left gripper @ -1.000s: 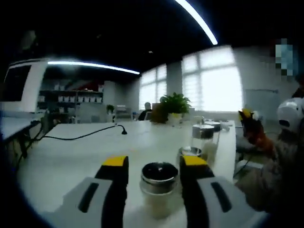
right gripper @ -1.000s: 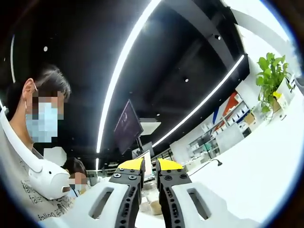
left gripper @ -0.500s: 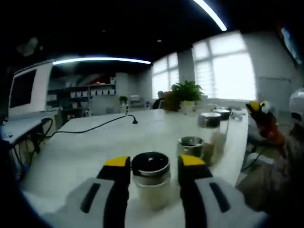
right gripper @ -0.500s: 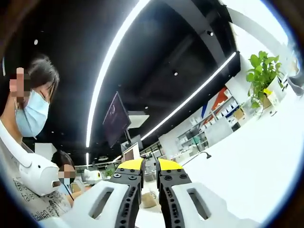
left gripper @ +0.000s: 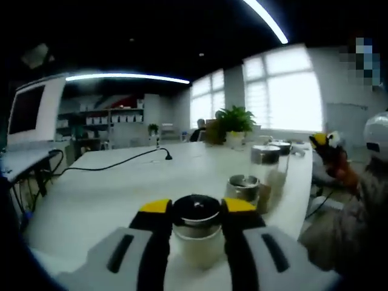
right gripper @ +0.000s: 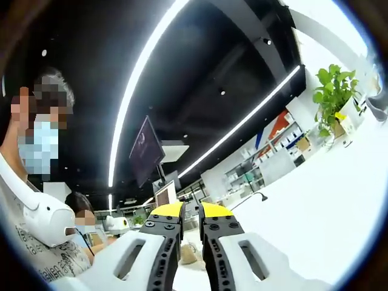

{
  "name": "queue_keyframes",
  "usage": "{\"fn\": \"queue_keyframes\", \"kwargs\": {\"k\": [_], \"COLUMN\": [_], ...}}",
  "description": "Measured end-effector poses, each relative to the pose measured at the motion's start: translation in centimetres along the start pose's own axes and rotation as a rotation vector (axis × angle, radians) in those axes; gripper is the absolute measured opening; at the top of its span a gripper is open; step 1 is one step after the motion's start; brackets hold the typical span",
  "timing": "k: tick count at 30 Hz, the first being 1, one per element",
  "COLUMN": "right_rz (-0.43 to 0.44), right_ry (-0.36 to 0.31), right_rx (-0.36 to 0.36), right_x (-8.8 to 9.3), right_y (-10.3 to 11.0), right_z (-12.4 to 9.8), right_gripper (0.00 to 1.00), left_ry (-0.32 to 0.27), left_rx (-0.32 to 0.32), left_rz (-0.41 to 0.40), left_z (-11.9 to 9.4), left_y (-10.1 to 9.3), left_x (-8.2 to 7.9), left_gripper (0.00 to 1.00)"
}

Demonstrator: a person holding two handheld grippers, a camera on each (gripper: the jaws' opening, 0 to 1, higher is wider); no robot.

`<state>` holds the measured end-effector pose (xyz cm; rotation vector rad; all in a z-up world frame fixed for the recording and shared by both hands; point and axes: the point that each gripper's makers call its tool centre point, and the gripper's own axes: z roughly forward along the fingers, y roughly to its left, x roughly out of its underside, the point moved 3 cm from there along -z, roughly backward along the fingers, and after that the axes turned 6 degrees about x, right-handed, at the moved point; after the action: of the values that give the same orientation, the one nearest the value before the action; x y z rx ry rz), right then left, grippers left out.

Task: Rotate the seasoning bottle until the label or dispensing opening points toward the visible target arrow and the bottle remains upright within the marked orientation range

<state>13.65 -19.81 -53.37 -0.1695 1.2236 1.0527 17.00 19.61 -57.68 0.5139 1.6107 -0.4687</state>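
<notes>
The seasoning bottle (left gripper: 196, 237), a clear jar of pale powder under a shiny metal lid, stands upright on the white table (left gripper: 109, 194) close to the camera. My left gripper (left gripper: 196, 207) is shut on it, its yellow-tipped jaws pressing the lid's sides. No label or arrow can be made out. The right gripper (left gripper: 328, 145) shows small at the far right of the left gripper view, held up off the table edge by a person. In its own view the right gripper (right gripper: 191, 211) is shut on nothing and points up toward the ceiling.
Behind the held bottle stand a short metal-lidded jar (left gripper: 244, 188), a taller one (left gripper: 265, 161) and a further one (left gripper: 282, 147). A black cable (left gripper: 115, 163) runs across the table. A potted plant (left gripper: 233, 122) stands at the far end. A masked person (right gripper: 36, 182) is beside the right gripper.
The left jaws have closed in from a wider gap until they touch the bottle's lid. The right gripper stays shut; its view has shifted only slightly.
</notes>
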Motion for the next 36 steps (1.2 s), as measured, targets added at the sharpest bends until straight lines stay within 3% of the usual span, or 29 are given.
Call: {"fn": "queue_keyframes", "kwargs": {"k": [4,5,11,20,23,26,29,32,36], "right_rz": [0.019,0.021,0.001,-0.076,-0.091,-0.065,-0.065,-0.066,-0.049], "right_ry": [-0.004,-0.008,-0.051,-0.034,-0.039,-0.027,-0.042,-0.064,-0.065], "right_rx": [-0.01,-0.014,-0.091,-0.194,-0.202,-0.195,-0.184,-0.182,-0.166], "right_x": [0.0,-0.2,-1.9,-1.5,-1.3,-0.8,-1.2,-1.8,-1.8], "right_y": [0.0,0.1,1.6,4.7,4.9,4.4,4.2,4.0,3.7], "right_z": [-0.2,-0.2,-0.2,1.0,1.2,1.3,1.1,0.7,0.8], "right_gripper": [0.07,0.07,0.07,0.08,0.08,0.08,0.08,0.08,0.08], "left_ry": [0.003,0.004,0.036,0.051,0.059,0.059,0.05,-0.048,-0.113], "left_rx": [0.162,0.159,0.359,0.528,0.562,0.556,0.499,0.447,0.331], "left_rz": [-0.02,-0.014,0.038,0.051,-0.009,-0.006,0.014,-0.013,-0.024], "left_z": [0.0,0.0,-0.2,0.1,0.3,0.4,0.6,0.2,-0.6], "left_y": [-0.7,-0.2,-0.2,0.3,0.4,0.6,0.7,0.1,-0.2], "left_x": [0.0,0.0,-0.1,-0.1,0.1,0.1,0.1,-1.0,-1.9], "left_gripper": [0.33,0.33,0.33,0.34,0.34,0.34,0.37,0.5,0.54]}}
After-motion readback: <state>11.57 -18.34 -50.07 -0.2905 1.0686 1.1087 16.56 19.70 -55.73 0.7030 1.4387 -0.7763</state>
